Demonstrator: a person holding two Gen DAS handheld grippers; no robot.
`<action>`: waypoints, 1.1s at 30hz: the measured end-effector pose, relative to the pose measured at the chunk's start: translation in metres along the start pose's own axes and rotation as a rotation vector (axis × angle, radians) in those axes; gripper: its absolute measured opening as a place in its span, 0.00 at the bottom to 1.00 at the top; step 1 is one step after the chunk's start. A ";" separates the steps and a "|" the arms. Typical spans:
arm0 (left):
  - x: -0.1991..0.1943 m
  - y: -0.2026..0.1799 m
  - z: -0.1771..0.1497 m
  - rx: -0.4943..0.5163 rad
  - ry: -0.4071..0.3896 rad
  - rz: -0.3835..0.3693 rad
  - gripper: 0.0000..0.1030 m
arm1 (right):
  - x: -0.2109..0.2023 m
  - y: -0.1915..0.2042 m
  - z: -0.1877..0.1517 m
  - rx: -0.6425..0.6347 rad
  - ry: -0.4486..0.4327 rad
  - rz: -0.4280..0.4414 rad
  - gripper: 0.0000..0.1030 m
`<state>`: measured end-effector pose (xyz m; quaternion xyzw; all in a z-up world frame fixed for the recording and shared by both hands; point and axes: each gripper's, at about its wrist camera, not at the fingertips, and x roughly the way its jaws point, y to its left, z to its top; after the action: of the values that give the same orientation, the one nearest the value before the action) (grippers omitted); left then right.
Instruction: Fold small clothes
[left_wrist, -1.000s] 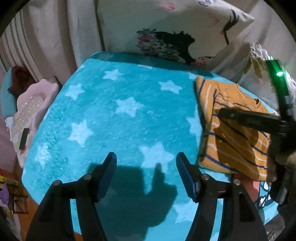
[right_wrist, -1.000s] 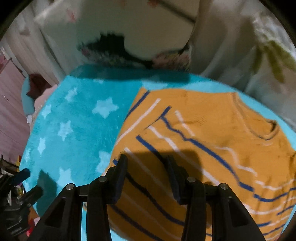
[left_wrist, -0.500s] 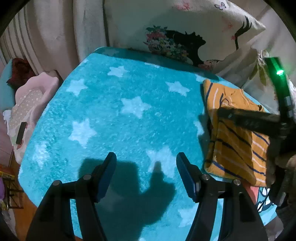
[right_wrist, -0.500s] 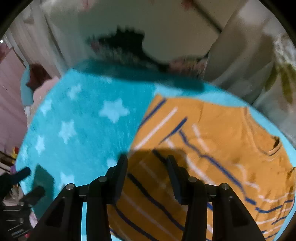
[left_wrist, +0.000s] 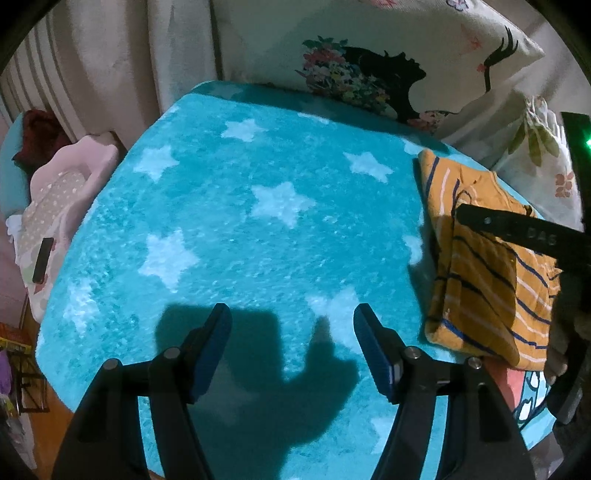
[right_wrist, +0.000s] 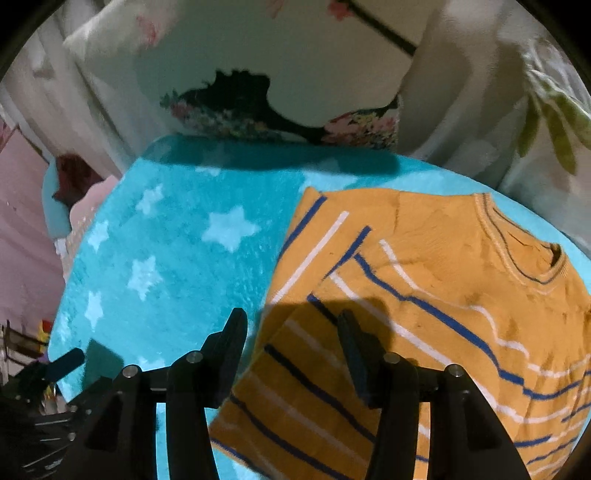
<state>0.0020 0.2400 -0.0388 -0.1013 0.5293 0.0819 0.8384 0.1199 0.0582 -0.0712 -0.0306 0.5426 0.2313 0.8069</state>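
Note:
A folded orange jumper (right_wrist: 424, 295) with blue and white stripes lies on the right side of a turquoise star-print blanket (right_wrist: 177, 258). It also shows in the left wrist view (left_wrist: 480, 280). My right gripper (right_wrist: 291, 332) is open and empty, hovering over the jumper's left edge. In the left wrist view the right gripper's black body (left_wrist: 524, 232) crosses over the jumper. My left gripper (left_wrist: 291, 325) is open and empty above the bare blanket (left_wrist: 258, 229), left of the jumper.
A large printed pillow (left_wrist: 388, 62) and a floral cushion (left_wrist: 539, 162) stand behind the blanket. A pink cushion (left_wrist: 62, 199) with a dark phone-like object (left_wrist: 42, 260) lies off the blanket's left edge. Curtains (left_wrist: 110, 66) hang at the back left.
The right gripper has drifted left, from over the jumper's middle to its left edge. The left gripper has pulled back slightly; the jumper now sits farther right in its view.

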 end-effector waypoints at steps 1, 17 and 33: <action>0.002 -0.001 0.000 0.004 0.003 -0.002 0.68 | -0.003 -0.001 -0.002 0.003 -0.006 0.000 0.53; 0.030 -0.012 0.026 0.124 0.036 -0.062 0.69 | -0.033 0.029 -0.086 -0.158 -0.084 -0.037 0.55; 0.101 -0.088 0.101 0.193 0.190 -0.474 0.71 | 0.000 0.071 -0.125 -0.476 -0.122 -0.257 0.57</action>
<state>0.1546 0.1835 -0.0801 -0.1491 0.5725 -0.1775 0.7865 -0.0167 0.0835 -0.1081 -0.2739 0.4150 0.2497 0.8309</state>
